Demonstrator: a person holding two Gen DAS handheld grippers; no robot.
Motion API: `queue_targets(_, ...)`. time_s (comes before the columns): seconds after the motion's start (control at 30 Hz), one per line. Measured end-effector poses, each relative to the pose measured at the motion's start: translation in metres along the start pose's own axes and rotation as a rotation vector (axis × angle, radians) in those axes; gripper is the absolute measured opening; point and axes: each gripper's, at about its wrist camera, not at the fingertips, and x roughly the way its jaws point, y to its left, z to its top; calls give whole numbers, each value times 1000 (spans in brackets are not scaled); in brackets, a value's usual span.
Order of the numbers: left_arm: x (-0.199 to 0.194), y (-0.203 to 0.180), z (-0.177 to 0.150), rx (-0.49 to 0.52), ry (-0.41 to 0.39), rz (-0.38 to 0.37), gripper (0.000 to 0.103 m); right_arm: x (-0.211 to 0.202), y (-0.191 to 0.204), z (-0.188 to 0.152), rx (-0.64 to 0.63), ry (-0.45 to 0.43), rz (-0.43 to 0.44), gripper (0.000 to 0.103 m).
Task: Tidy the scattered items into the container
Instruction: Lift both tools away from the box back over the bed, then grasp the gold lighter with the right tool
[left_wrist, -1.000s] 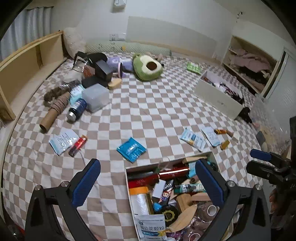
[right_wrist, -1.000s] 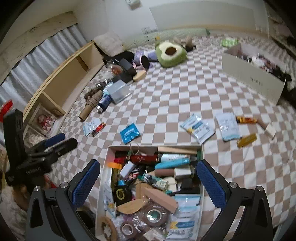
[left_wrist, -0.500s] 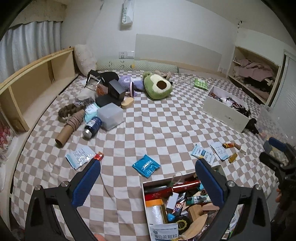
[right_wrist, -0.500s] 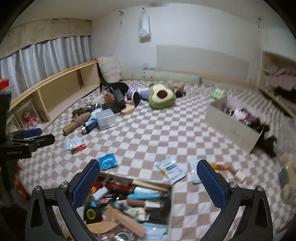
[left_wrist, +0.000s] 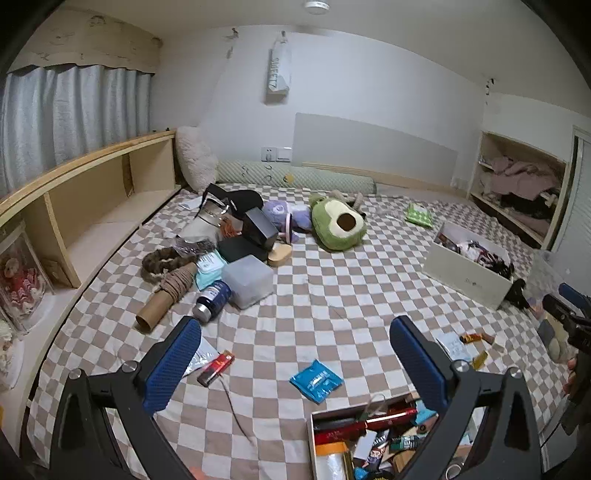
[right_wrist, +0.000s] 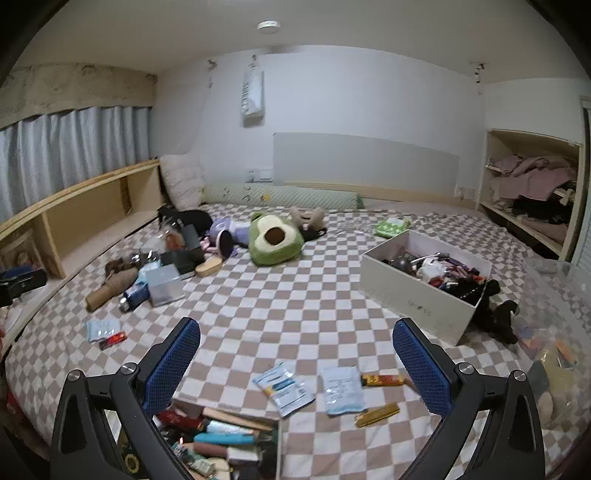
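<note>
Your left gripper (left_wrist: 295, 363) and right gripper (right_wrist: 295, 363) both gape, holding nothing. The container (left_wrist: 314, 435), bottom centre, looks well filled; blue packet (left_wrist: 316, 380), red lighter (left_wrist: 216, 367) and white sachets (right_wrist: 284, 387) remain, perhaps more

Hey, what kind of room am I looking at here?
Most likely a bedroom. A checkered bedsheet covers a wide sleeping platform, with a pillow and a long bolster against the wall, an avocado plush toy on top, and folded clothes on open shelves.
</note>
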Motion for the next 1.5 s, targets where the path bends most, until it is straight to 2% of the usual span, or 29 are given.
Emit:
queue_targets(0.27, 9, 28, 11, -50, 3, 11, 103, 16, -38, 6, 24, 19, -83, 103)
queue_targets(0.43, 18, 44, 13, -40, 17, 50, 103, 38, -60, -3, 31, 110, -125, 103)
queue_targets(0.6, 41, 60, 4, 8, 78, 102, 103, 60, -71, -15, 18, 211, -160, 103)
queue_targets(0.73, 64, 79, -7, -42, 169, 98, 103, 76, -82, -26, 38, 291, -171, 103)
queue_targets(0.9, 85, 93, -21, -124, 269, 68, 102, 95, -100, -47, 93, 387, -141, 103)
queue_targets(1.03, 97, 98, -31, -163, 331, 56, 102, 112, -106, -65, 63, 438, -134, 103)
queue_targets(1.1, 102, 100, -33, -179, 349, 47, 102, 121, -105, -77, 41, 466, -113, 101)
queue_targets(1.17, 105, 101, -35, -187, 362, 42, 102, 128, -103, -88, 7, 484, -88, 90)
queue_targets(1.27, 109, 101, -38, -177, 376, 43, 102, 138, -101, -108, -52, 505, -66, 90)
queue_targets(1.5, 121, 95, -45, -169, 419, 21, 102, 156, -116, -147, -42, 551, -4, 90)
